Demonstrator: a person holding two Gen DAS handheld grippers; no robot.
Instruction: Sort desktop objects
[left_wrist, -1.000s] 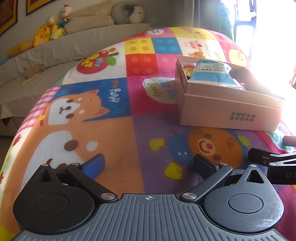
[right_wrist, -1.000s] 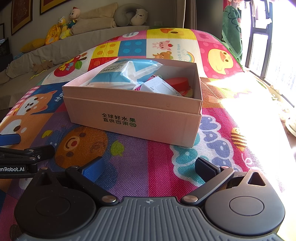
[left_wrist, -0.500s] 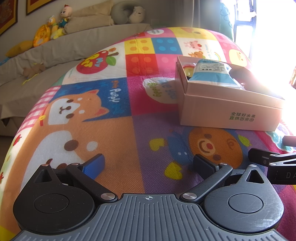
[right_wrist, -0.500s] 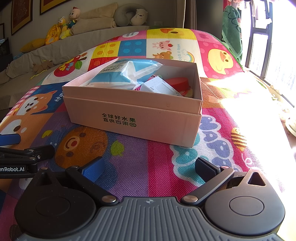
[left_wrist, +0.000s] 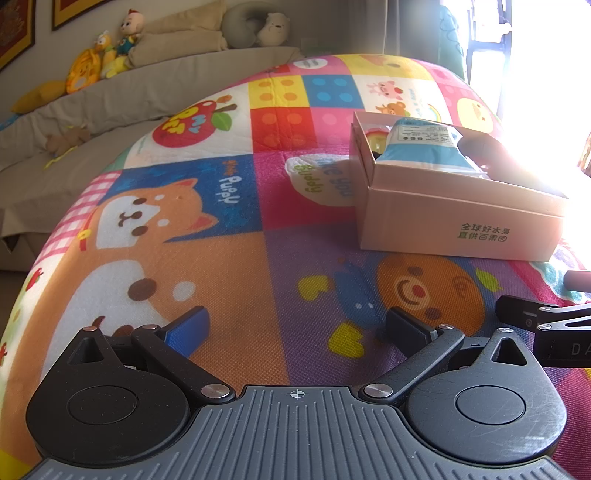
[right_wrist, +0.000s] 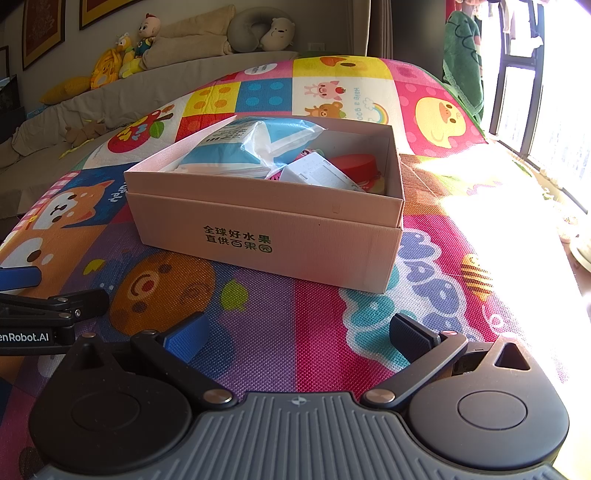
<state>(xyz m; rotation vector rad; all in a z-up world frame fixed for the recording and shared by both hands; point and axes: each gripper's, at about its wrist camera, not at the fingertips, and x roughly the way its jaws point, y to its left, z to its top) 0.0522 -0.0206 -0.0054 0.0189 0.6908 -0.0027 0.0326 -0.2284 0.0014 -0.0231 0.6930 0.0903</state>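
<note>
The pink box sits on the bright cartoon mat that covers the desk. It is the main thing to look at here. Inside the box, a blue and white bag fills the far left part. Just to the right of the bag lies a small white carton, and a red round thing peeks out behind it, near the right wall of the box.

The right tongs are in front of the box, close to its near wall. They are spread wide and hold nothing. The left tongs are in front of the box too, but off to its left side. They are also spread wide and hold nothing.

No loose thing shows on the mat around the box, so the sorting looks almost done or all done.

If 1 more thing must go in, the best spot is the open corner at the right of the box. The tongs should go in from above, over the near wall, so they do not bump and push the light box. They should keep clear of the soft bag, which could snag.
</note>
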